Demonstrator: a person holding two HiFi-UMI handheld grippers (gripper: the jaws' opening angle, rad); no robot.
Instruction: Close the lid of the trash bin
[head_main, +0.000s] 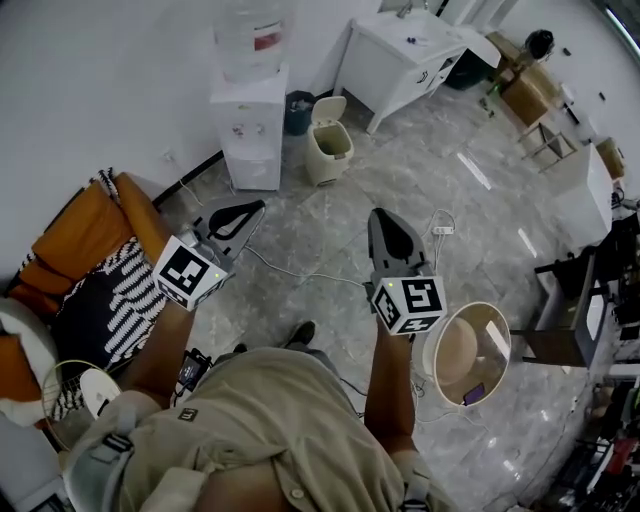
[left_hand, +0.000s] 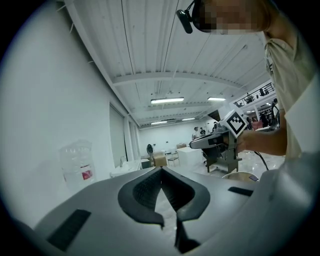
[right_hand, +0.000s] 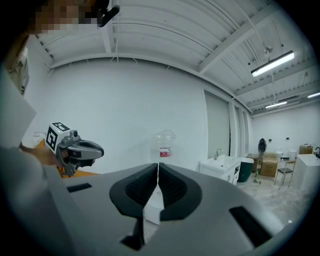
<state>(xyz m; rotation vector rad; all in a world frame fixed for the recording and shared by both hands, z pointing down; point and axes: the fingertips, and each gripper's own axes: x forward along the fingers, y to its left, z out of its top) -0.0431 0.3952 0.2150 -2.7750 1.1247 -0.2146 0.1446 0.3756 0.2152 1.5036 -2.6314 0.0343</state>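
At the bottom of the head view the person (head_main: 250, 430) stands with both forearms raised and a gripper in each hand, both pointing toward the upper part of the frame. The left gripper (head_main: 250, 212) sits left of centre. In its own view its jaws are pressed together at the tips with nothing between them. The right gripper (head_main: 381, 216) sits right of centre, and its own view shows the same thing: the pads meet and hold nothing. With both carried level and empty, this looks like an approach posture, not a working one.

Beyond the grippers a thin cable (head_main: 300, 274) trails across the grey tiled floor (head_main: 470, 220).

Farther on, in the upper middle of the head view, the cream trash bin (head_main: 328, 150) stands on the floor. Its lid (head_main: 328, 108) is tipped up and back, so the bin is open and the task is not yet begun. The bin is well apart from both grippers.

Just left of the bin stands a white water dispenser (head_main: 250, 125), which the right gripper view shows straight past its jaws. A dark bin (head_main: 297, 112) sits between the two, against the wall. To the right, at the top of the frame, is a white sink bench (head_main: 400, 45).

My judgement is that the person must step closer before either gripper can reach the lid. Jaws pressed together suit pushing the raised lid forward and down, since that needs no grasp. The right gripper seems slightly better aligned with the bin.
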